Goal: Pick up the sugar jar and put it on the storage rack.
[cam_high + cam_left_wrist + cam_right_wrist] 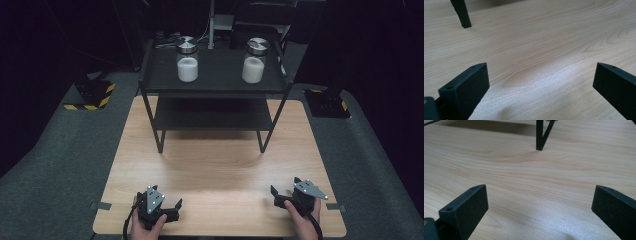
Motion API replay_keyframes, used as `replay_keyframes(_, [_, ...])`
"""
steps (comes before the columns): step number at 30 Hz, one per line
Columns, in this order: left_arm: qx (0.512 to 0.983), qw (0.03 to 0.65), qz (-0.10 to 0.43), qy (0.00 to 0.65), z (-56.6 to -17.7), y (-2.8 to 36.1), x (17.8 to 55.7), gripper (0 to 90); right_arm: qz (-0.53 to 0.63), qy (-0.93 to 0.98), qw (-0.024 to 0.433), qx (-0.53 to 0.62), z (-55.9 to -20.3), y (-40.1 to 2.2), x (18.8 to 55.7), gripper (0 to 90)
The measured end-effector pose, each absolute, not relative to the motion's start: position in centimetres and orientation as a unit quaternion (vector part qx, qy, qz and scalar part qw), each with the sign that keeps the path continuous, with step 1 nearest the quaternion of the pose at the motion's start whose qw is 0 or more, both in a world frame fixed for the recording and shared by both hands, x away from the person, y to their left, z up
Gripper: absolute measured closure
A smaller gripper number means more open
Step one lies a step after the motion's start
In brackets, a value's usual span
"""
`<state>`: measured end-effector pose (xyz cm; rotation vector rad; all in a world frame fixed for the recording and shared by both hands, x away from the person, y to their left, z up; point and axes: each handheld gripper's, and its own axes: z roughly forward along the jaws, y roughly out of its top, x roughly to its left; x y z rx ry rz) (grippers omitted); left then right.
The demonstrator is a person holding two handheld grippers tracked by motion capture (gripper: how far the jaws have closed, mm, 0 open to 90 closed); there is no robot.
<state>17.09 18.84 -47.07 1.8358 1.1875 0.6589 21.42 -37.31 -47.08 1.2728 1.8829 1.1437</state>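
You're at the start, nothing's been picked up: left gripper [169, 209] and right gripper [283, 196] both sit low at the near edge of the wooden table [215, 165], jaws spread wide w/ only bare wood between them in both gripper views. The two jars of white powder, left jar [187, 59] and right jar [255, 60], stand upright w/ lids on, well apart from each other on the top of the black shelf rack [215, 80] at the far side, well away from your hands. So the reach, grasp & whatever move follows are all left to do, as I judge it.
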Motion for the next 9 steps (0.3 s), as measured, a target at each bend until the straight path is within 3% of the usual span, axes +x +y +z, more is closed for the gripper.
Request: replay_keyframes(9, [0.73, 0.413, 0.254, 0.482, -46.9, 18.3, 18.11, 0.8, 0.437, 0.711, 0.303, 0.46, -47.38, -37.55, 20.49, 0.6])
